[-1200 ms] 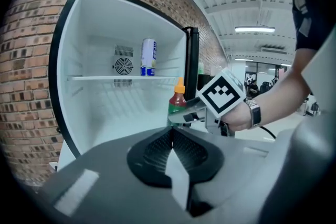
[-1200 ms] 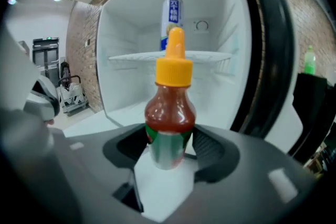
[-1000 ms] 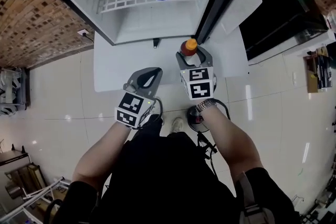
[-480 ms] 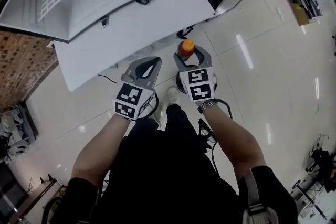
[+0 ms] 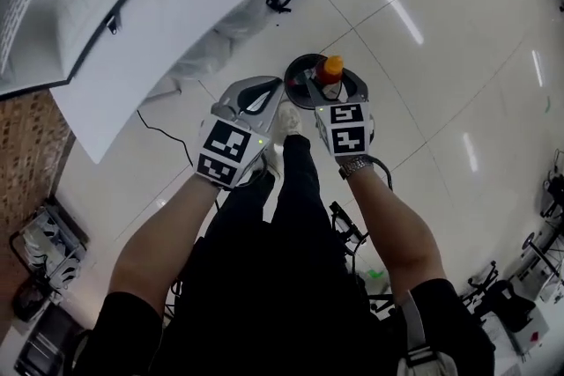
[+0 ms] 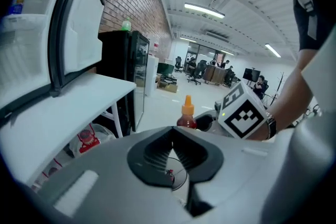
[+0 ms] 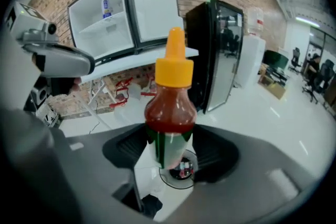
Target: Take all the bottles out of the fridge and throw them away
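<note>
My right gripper (image 5: pixel 329 80) is shut on a red sauce bottle (image 5: pixel 332 66) with an orange cap and a green label (image 7: pixel 169 113). It holds the bottle upright above a round black bin (image 5: pixel 300 77) on the floor. The bin shows between the jaws (image 7: pixel 181 171). Beside it, my left gripper (image 5: pixel 274 86) is shut with nothing in it (image 6: pixel 172 136). In the left gripper view the sauce bottle (image 6: pixel 186 115) stands just ahead to the right. The open white fridge (image 7: pixel 123 8) behind still holds a blue-labelled bottle (image 7: pixel 106 8) on its shelf.
A white table (image 5: pixel 203 4) carries the fridge (image 5: pixel 53 4), with bags and a cable under it. A tall black cabinet (image 7: pixel 220 50) stands to its right. My shoe (image 5: pixel 287 121) is next to the bin. Glossy tiled floor (image 5: pixel 423 57) spreads to the right.
Both grippers have come away from the fridge and down toward the floor. The right one still holds the sauce bottle, now over the black bin. The fridge has slid to the upper left.
</note>
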{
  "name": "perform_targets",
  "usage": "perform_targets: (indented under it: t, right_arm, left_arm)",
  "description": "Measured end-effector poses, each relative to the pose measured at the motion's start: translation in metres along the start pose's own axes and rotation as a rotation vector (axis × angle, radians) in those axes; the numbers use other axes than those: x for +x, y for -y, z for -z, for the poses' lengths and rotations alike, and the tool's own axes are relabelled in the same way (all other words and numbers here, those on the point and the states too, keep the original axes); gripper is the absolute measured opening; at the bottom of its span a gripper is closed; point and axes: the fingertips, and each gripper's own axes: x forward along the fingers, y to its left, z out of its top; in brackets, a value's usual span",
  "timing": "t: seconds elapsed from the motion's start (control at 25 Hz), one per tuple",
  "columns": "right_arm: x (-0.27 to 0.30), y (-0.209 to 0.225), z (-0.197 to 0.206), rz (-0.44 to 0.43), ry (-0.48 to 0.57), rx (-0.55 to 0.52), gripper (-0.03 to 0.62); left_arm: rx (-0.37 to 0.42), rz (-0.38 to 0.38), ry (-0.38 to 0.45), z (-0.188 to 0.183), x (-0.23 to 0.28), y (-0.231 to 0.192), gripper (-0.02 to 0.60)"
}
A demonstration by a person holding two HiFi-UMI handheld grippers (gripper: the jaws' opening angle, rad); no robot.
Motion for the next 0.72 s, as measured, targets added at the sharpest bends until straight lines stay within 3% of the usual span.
perform_targets:
  t: [0.32,0.72]
  right_arm:
    - [0.045,0.014,0.094,0.013,-0.120,0.106,0.272]
    - [0.114,0.018,0.183,-0.008,-0.273,0.167,0.272]
  left_arm:
    - [-0.018,0.060,-0.080,0.054,0.041,0.017,0.003]
    - [-0.070,0.066,-0.172,0.118,0.065,0.012,0.003]
